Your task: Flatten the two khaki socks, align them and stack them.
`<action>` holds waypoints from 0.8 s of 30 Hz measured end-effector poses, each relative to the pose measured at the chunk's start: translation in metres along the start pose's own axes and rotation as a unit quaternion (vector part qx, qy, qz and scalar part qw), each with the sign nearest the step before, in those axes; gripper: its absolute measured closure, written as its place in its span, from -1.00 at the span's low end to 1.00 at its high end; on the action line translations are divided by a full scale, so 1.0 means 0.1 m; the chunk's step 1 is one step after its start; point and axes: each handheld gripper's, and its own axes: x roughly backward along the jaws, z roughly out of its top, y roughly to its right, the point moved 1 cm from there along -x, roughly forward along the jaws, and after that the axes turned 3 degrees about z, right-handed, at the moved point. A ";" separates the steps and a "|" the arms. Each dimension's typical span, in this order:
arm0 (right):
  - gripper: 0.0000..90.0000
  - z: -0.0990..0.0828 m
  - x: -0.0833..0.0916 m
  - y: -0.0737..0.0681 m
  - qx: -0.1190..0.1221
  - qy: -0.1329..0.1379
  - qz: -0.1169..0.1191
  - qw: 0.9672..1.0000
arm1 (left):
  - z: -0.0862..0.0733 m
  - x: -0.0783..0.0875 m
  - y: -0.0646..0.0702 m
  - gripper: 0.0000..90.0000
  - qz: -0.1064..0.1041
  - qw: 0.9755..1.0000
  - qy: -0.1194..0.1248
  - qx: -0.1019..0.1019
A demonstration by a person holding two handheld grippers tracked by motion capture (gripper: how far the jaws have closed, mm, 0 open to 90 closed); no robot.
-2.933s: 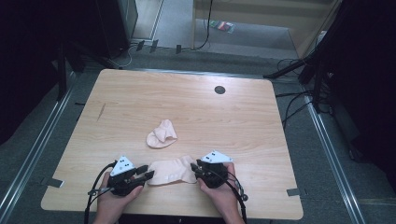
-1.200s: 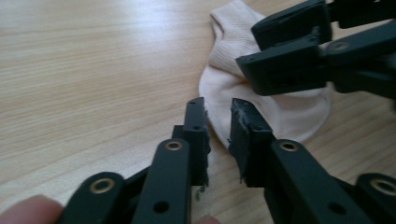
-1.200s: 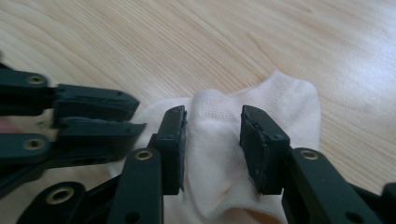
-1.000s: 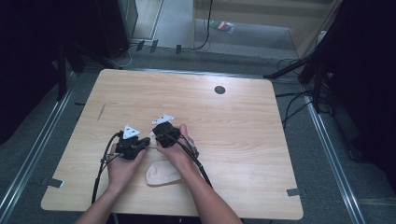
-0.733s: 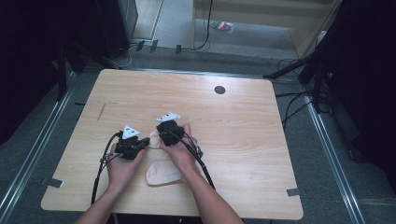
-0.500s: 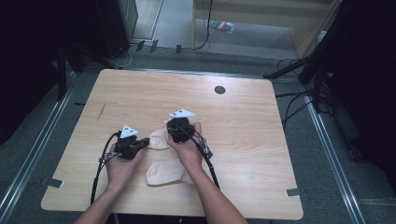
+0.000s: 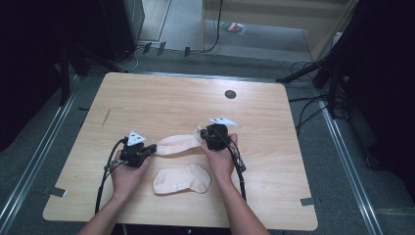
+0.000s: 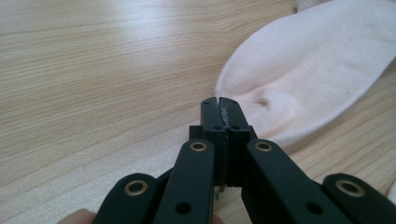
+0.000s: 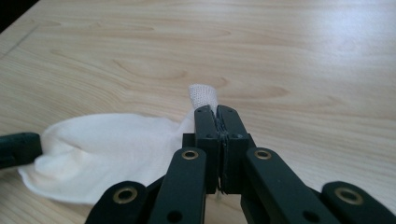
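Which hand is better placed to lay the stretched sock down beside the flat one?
Probably the right. Both tongs are shut on the stretched sock: the left tongs pinch one end, the right tongs the other. The right hand sits beside the flat sock, near bare table.

The desk [image 7: 161, 98] was pale wood with rounded corners and a small dark round hole [image 7: 230, 94] near its far edge. Around it lay grey floor [image 7: 342, 161], crossed by metal rails [image 7: 34, 156] and black cables [image 7: 306, 110]. Beyond stood a light wooden cabinet [image 7: 274, 12]; the room's sides were dark.
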 end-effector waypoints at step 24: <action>0.43 -0.14 0.14 0.30 0.003 0.018 -0.004 1.000 | 0.03 0.05 -0.06 0.86 -0.031 0.998 0.040 0.021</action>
